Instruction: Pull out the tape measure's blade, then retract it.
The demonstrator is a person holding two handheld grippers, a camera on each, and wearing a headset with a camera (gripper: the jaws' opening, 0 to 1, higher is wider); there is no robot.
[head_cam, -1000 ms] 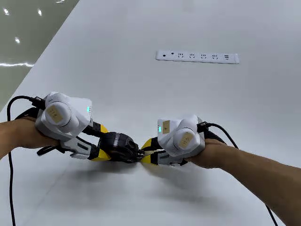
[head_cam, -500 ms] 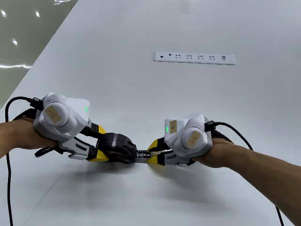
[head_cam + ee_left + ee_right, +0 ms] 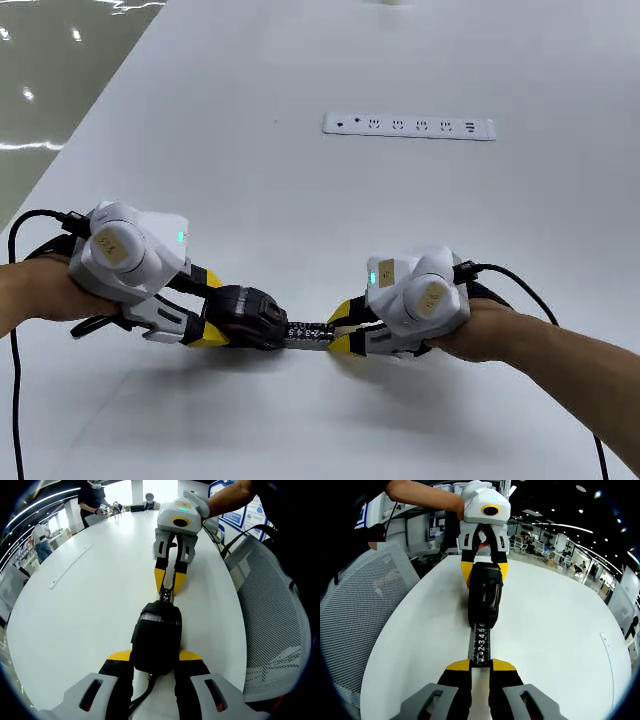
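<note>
Pulling apart, left tongs (image 3: 214,307) clamp the tape measure (image 3: 250,315), right tongs (image 3: 340,328) the longer blade (image 3: 308,329).

Black tape measure (image 3: 250,316), black blade (image 3: 480,647) with white numerals, yellow-tipped left tongs (image 3: 214,306) and right tongs (image 3: 339,328)

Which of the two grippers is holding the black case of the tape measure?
The left gripper: its jaws clamp the black case, while the right gripper pinches only the blade.
</note>
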